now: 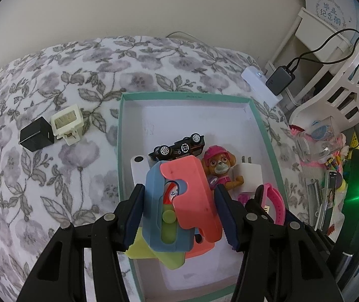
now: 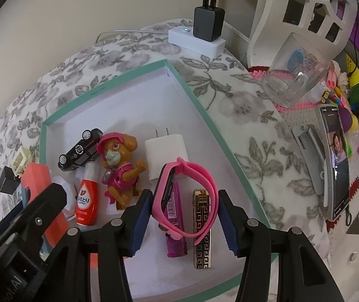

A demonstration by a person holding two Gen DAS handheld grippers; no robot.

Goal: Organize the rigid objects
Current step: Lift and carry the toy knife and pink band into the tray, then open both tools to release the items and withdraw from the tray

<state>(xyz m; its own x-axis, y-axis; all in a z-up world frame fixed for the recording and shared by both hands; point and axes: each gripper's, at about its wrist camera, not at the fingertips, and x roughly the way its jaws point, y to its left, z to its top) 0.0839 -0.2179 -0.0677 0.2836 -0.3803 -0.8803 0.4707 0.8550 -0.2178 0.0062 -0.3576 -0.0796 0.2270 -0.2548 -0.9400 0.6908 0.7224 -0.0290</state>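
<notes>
A teal-rimmed white box [image 1: 187, 97] [image 2: 119, 81] lies on the flowered cloth. It holds a black toy car [image 1: 179, 147] [image 2: 79, 149], a pink puppy figure [image 1: 219, 168] [image 2: 122, 166], a white plug [image 1: 248, 175] [image 2: 165, 154], a red bottle [image 2: 87, 202], a purple lighter [image 2: 175, 239] and a gold lighter [image 2: 202, 229]. My left gripper [image 1: 182, 216] is shut on a blue, coral and green block toy [image 1: 176, 201] over the box. My right gripper [image 2: 185, 216] stands around a pink wristband [image 2: 187, 198], with its left finger [image 2: 139, 221] at the band and a gap on the right.
A black cube [image 1: 36, 134] and a cream plastic piece [image 1: 68, 123] lie on the cloth left of the box. A white power strip with a black charger [image 2: 205, 29], a glass mug [image 2: 294, 84], a phone on a stand [image 2: 335, 161] and a white basket [image 2: 302, 7] crowd the right side.
</notes>
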